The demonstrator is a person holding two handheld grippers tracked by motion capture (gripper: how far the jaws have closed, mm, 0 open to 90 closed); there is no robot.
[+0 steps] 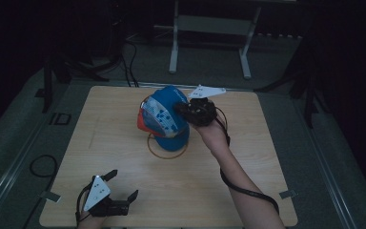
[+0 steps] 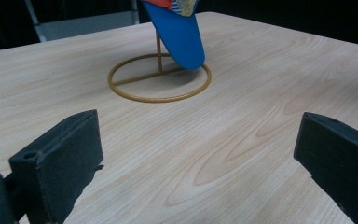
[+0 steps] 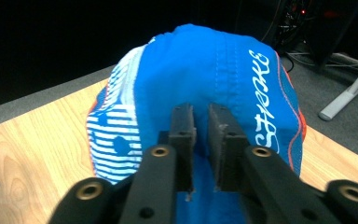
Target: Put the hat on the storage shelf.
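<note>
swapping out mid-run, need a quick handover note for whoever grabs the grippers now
Right gripper: jaws nearly shut, pinching a fold of the blue cap. Cap is on the gold wire stand at mid-table, its brim hanging down over the ring base.
Left gripper: open, holding nothing, at the near left part of the table, pointing toward the stand.
Done: cap is gripped.
Left: I cannot tell from here whether the cap is going on or coming off the stand; either way, keep the pinch steady, and the left gripper could probably steady the ring base if it tips.
</note>
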